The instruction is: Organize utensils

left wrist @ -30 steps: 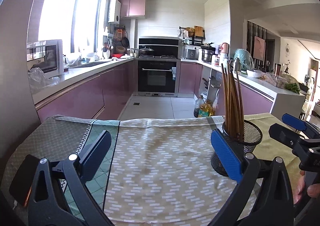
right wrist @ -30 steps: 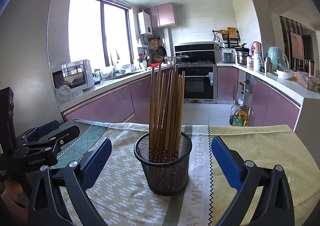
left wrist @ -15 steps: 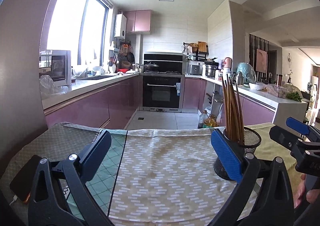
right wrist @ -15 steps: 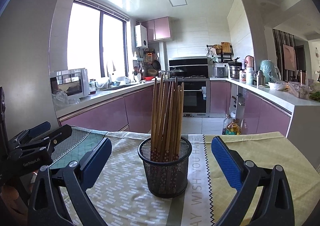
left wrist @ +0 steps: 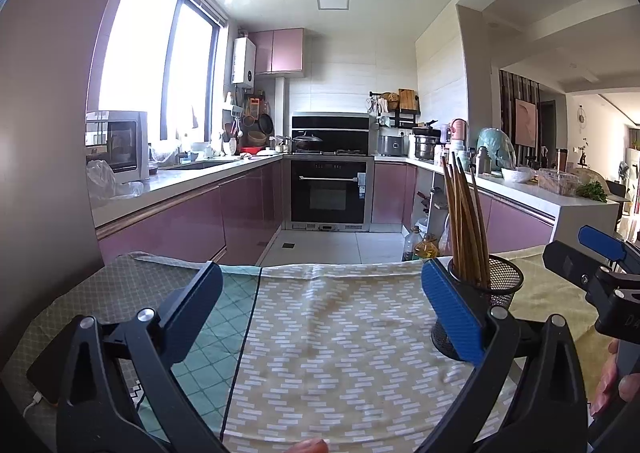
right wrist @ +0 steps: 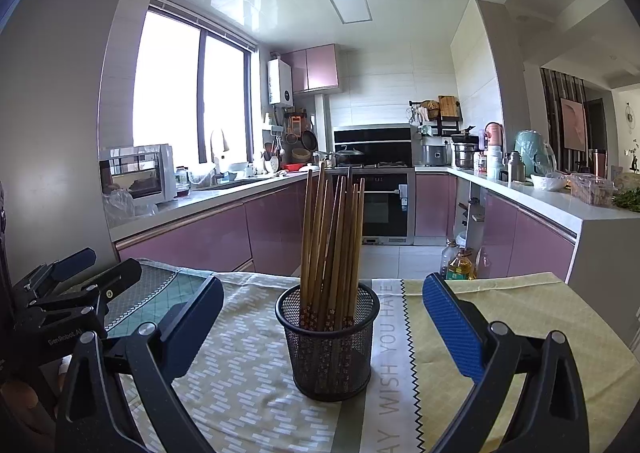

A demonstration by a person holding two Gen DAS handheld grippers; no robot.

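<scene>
A black mesh cup (right wrist: pixel 329 341) stands upright on the patterned tablecloth (right wrist: pixel 248 385), holding several brown wooden chopsticks (right wrist: pixel 332 237) that lean slightly. My right gripper (right wrist: pixel 322 317) is open, its blue pads on either side of the cup and nearer the camera, touching nothing. In the left wrist view the same mesh cup (left wrist: pixel 500 285) with its chopsticks (left wrist: pixel 464 221) sits just behind the right pad. My left gripper (left wrist: pixel 320 305) is open over bare cloth with nothing between its fingers. The right gripper's tips (left wrist: pixel 592 257) show at the right edge.
A dark phone (left wrist: pixel 48 369) with a white cable lies on the cloth at the left. A person's fingers (left wrist: pixel 612 385) hold the right tool. Beyond the table's far edge are the kitchen floor, oil bottles (right wrist: pixel 460 265), purple cabinets and an oven (left wrist: pixel 330 189).
Both cameras have tilted upward a little, showing more ceiling. The cup and chopsticks stay put on the cloth. Both grippers remain open.
</scene>
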